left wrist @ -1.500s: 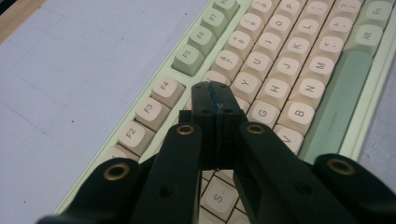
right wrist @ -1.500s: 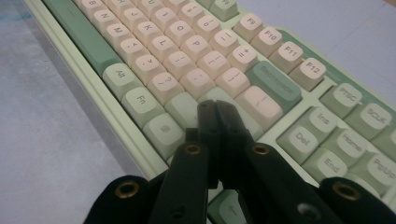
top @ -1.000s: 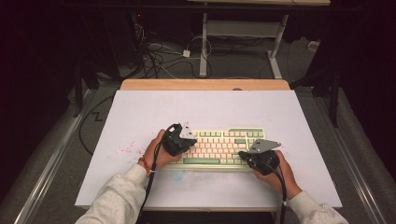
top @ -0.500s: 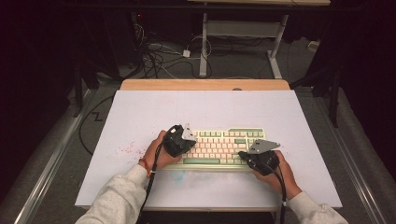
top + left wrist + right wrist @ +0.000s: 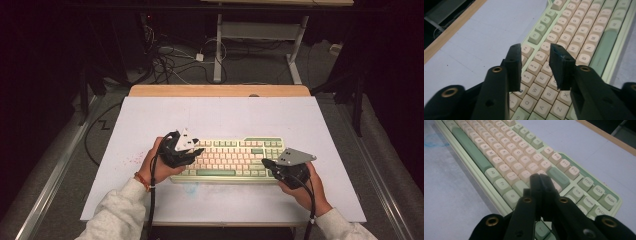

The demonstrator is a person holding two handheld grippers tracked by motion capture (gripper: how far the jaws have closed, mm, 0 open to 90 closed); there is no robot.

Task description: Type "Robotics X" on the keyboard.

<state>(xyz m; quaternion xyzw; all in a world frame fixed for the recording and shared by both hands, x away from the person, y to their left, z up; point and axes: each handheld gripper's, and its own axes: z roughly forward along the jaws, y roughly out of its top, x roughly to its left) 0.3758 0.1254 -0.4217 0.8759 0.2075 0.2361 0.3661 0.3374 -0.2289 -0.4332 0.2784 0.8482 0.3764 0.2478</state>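
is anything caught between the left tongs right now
No, in the left gripper view the left tongs stand apart with an empty gap, and just the keyboard keys show beyond them.
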